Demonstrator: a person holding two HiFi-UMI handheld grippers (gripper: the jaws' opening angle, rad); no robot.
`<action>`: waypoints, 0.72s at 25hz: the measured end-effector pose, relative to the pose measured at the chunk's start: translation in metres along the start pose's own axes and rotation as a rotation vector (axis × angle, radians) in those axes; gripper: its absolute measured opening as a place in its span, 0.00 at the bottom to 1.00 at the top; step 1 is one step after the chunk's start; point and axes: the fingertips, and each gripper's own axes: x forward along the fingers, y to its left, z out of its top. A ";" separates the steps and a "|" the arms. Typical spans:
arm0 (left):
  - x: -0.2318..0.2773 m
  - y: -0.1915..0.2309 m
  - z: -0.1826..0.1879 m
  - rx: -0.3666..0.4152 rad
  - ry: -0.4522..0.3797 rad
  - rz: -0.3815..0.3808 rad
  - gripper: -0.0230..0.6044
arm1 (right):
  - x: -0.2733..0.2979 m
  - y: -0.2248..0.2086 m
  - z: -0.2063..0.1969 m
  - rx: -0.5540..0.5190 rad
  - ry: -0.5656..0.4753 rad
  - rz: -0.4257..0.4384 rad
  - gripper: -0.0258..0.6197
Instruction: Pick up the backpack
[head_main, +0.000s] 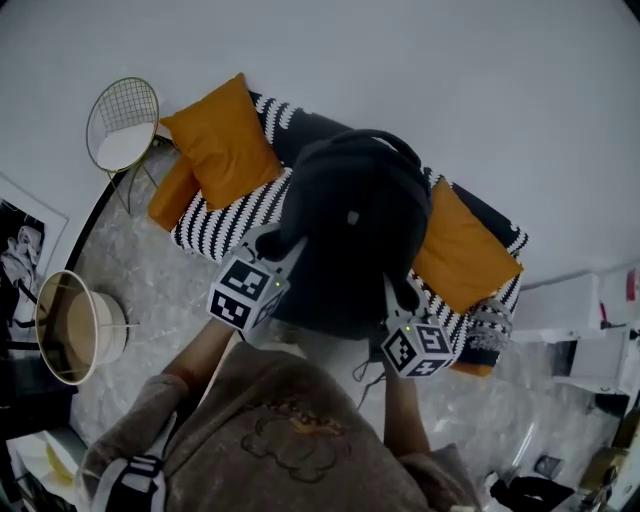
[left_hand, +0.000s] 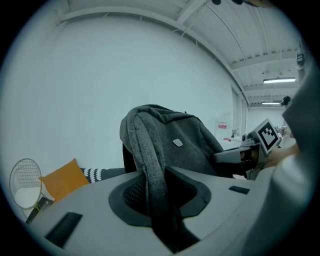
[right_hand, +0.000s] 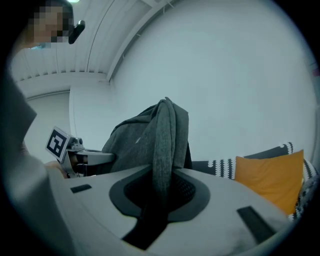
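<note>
Clamped with the left gripper (head_main: 283, 248) on one grey strap (left_hand: 149, 165) of the backpack (head_main: 350, 230), with the right gripper (head_main: 400, 292) on the other strap (right_hand: 162, 150). Held up at frame centre in the head view, over the striped sofa (head_main: 215, 225).

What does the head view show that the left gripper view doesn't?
Only the head view: the round lampshade, the person's brown sweater and a second orange cushion right of the backpack. Only the left gripper view: the ceiling lights, and the left tongs shut on the backpack's grey strap. Both: the backpack, the wire chair, one orange cushion, the striped sofa and the right tongs.
</note>
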 end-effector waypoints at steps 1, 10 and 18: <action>-0.010 -0.008 -0.002 0.008 -0.004 0.001 0.16 | -0.011 0.005 -0.003 -0.001 -0.006 0.001 0.14; -0.081 -0.080 -0.016 0.057 -0.071 0.007 0.16 | -0.109 0.035 -0.023 -0.035 -0.055 -0.022 0.14; -0.112 -0.119 -0.034 0.061 -0.063 0.002 0.16 | -0.153 0.044 -0.044 -0.029 -0.040 -0.033 0.15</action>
